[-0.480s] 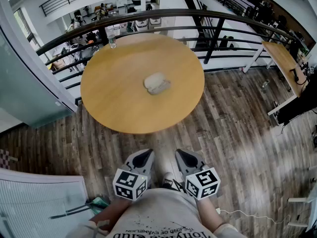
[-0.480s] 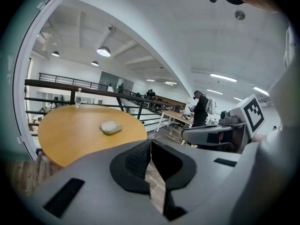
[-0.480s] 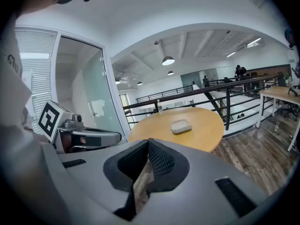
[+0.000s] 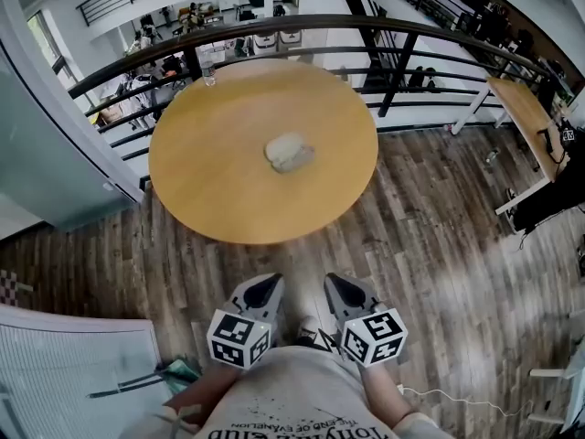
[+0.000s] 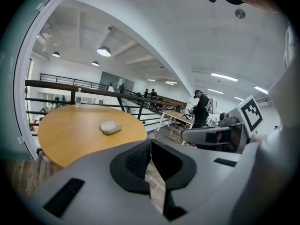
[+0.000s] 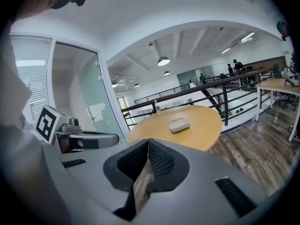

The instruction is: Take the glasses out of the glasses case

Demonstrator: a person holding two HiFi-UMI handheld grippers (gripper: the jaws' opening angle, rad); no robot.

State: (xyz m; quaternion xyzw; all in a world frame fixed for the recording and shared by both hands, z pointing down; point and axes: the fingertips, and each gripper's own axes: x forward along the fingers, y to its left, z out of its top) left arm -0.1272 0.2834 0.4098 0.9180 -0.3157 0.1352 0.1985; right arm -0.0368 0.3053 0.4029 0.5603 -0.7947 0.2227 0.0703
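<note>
A pale grey glasses case [image 4: 290, 152] lies closed near the middle of a round wooden table [image 4: 210, 181]. It also shows as the case [image 5: 110, 126] in the left gripper view and as the case [image 6: 178, 124] in the right gripper view. Both grippers are held low near the person's waist, well short of the table. My left gripper [image 4: 262, 293] is shut with nothing in it, jaws meeting at the tips [image 5: 151, 143]. My right gripper [image 4: 342, 293] is shut and empty too, jaws touching [image 6: 148, 144].
A black railing [image 4: 274, 27] curves behind the table, with a clear bottle [image 4: 207, 73] standing at the table's far edge. Wooden plank floor [image 4: 430, 236] lies between me and the table. A desk [image 4: 526, 117] stands at the right. A glass partition [image 4: 37, 154] is at the left.
</note>
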